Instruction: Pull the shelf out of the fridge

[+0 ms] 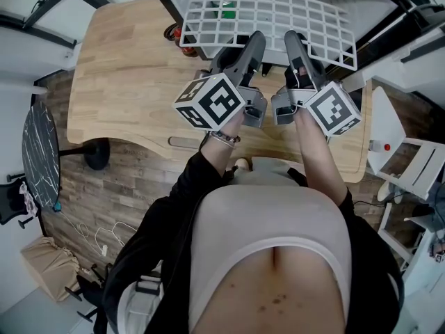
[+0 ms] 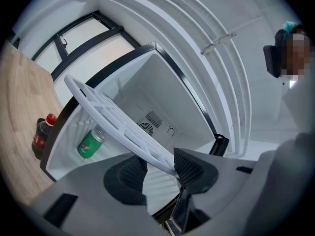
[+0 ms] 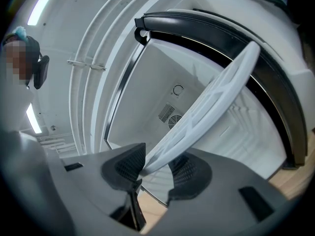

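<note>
Shelf (image 1: 271, 16) edge pinched by left gripper (image 2: 157, 168) and right gripper (image 3: 157, 168); green can (image 2: 90, 144) lies inside fridge (image 2: 197, 112) beneath it, cola bottle (image 2: 43, 134) stands outside at table's (image 1: 125, 61) far edge.

The wooden table (image 1: 118, 61) carries the fridge (image 2: 162, 97) and 1 bottle (image 2: 41, 137) beside it.

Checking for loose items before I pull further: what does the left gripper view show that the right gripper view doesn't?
Left gripper view only: a green can inside the fridge, and a red-capped bottle on the wooden table beside it. Right gripper view only: a ceiling light strip, no loose items. Both: the white shelf clamped between the jaws, and the fan vent on the back wall.
</note>
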A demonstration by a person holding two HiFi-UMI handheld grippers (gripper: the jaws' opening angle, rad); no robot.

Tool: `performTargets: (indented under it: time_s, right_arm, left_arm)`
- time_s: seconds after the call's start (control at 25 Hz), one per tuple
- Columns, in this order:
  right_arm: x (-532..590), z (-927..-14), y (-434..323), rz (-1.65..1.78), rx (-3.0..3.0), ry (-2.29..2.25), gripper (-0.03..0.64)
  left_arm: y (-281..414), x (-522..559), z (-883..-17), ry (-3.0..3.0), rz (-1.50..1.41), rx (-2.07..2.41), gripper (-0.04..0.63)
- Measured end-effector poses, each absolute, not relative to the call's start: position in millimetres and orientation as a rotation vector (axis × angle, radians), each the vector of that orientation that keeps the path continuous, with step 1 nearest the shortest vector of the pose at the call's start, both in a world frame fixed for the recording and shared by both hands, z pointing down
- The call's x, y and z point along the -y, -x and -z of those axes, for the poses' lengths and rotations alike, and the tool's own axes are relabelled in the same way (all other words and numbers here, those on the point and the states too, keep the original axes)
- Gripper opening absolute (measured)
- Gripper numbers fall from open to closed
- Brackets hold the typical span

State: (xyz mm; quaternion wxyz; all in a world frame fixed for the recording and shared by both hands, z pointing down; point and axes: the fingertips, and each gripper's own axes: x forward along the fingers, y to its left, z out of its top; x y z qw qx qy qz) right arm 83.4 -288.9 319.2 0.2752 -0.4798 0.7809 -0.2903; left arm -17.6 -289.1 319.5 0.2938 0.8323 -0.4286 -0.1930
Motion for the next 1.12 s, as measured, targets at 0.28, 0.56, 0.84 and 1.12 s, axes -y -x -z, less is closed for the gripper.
performTargets:
  time_s: [0.28, 0.56, 0.84, 1.12]
  right_arm:
    - [285.5, -318.0, -82.1, 0.780, -2.097, 1.289, 0.163]
    - [281.4, -317.9, -82.3, 0.779, -2.096, 1.291, 0.163]
    - [275.4, -316.7, -80.8, 0.777, -2.094, 1.286, 0.163]
    - [271.8, -318.3, -80.8, 0.786, -2.088, 1.290, 0.163]
  left_arm:
    - [19.0, 285.4, -318.2, -2.211, 0.521, 1.135, 0.172]
    - [19.1, 281.0, -318.3, -2.212, 0.520, 1.133, 0.172]
    - [19.9, 274.7, -318.0, -2.213, 0.519, 1.129, 0.172]
    - [20.6, 270.8, -318.5, -2.214, 0.521, 1.123, 0.172]
